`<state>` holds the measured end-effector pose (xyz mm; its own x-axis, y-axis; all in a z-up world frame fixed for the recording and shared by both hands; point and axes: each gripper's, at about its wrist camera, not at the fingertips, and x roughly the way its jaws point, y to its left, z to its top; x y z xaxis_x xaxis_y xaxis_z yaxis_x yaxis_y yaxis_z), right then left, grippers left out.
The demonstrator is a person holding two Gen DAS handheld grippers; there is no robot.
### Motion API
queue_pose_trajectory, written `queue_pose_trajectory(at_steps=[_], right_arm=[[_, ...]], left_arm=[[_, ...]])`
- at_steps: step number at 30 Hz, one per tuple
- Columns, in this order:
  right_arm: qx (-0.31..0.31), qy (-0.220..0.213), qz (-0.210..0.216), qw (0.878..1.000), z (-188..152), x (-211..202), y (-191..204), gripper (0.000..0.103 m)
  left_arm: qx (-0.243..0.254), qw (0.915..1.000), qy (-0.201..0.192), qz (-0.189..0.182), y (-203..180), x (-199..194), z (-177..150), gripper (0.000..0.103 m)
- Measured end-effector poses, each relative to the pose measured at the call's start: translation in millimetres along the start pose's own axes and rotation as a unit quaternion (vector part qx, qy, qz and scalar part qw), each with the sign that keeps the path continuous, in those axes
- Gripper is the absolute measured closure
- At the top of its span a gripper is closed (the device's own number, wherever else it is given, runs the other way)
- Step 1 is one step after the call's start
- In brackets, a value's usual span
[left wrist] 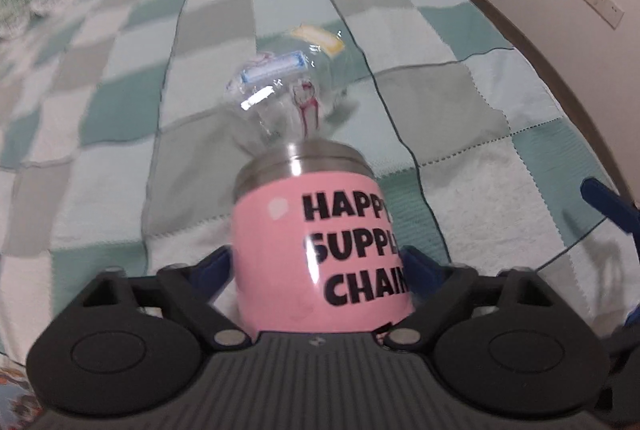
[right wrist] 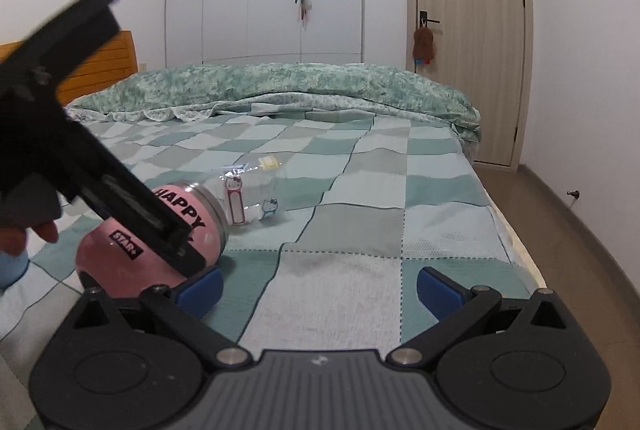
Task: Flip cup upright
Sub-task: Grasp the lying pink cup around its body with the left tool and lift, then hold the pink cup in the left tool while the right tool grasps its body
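Cup [left wrist: 320,254] clamped between left fingers [left wrist: 218,264], lying sideways on bed [right wrist: 360,230], right fingers [right wrist: 438,292] spread apart

The pink cup [left wrist: 320,254] reads "HAPPY SUPPLY CHAIN", with a small black "STAR" label [right wrist: 127,248] near its base

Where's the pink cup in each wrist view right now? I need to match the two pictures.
Left wrist: pink cup at bottom centre, between the left gripper fingers.
Right wrist: same cup at lower left, lying tilted, partly behind the left gripper.
Shared landmark: clear plastic bottle lying just beyond the cup.
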<state>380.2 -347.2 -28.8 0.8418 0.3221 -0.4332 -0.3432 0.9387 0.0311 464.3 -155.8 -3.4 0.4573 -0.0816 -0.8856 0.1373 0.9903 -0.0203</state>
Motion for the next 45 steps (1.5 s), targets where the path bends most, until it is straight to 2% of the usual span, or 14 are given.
queue_pose_trajectory(at_steps=[6,12,18,21,23,26,29,34,36,38,41,45], right_arm=[[-0.003,-0.007,0.001,1.000,3,-36,15,0.000],[-0.020,-0.007,0.020,1.000,4,-83,52,0.000],[-0.022,-0.001,0.034,0.999,-3,-114,81,0.000],[-0.014,0.004,0.036,0.999,-9,-123,89,0.000],[-0.011,0.008,0.037,0.999,-12,-125,93,0.000],[-0.004,0.014,0.038,0.999,-17,-129,101,0.000],[-0.001,0.024,0.030,0.999,-23,-130,104,0.000],[-0.003,0.044,0.003,0.999,-32,-133,105,0.000],[-0.002,0.047,-0.006,0.999,-33,-137,106,0.000],[-0.002,0.046,-0.012,0.999,-32,-142,108,0.000],[-0.007,0.043,-0.014,0.999,-29,-149,114,0.000],[-0.012,0.036,-0.009,0.999,-21,-161,131,0.000]], left_arm=[[0.016,0.9995,-0.023,-0.016,1,-43,-21,0.017],[0.031,0.9989,-0.029,-0.016,14,-106,-65,0.019],[0.058,0.9980,0.003,-0.024,29,-149,-104,0.019],[0.081,0.9953,0.043,-0.030,34,-156,-123,0.018],[0.082,0.9943,0.064,-0.024,36,-143,-128,0.018],[0.062,0.9957,0.067,-0.015,42,-111,-125,0.017],[0.040,0.9987,0.019,-0.026,44,-98,-117,0.018],[0.037,0.9990,0.014,-0.020,36,-74,-114,0.018],[0.051,0.9986,-0.004,-0.013,32,-80,-118,0.013],[0.056,0.9970,-0.047,-0.025,36,-98,-126,0.000],[0.061,0.9918,-0.110,-0.022,43,-133,-139,0.000],[0.060,0.9766,-0.207,-0.008,60,-180,-173,0.000]])
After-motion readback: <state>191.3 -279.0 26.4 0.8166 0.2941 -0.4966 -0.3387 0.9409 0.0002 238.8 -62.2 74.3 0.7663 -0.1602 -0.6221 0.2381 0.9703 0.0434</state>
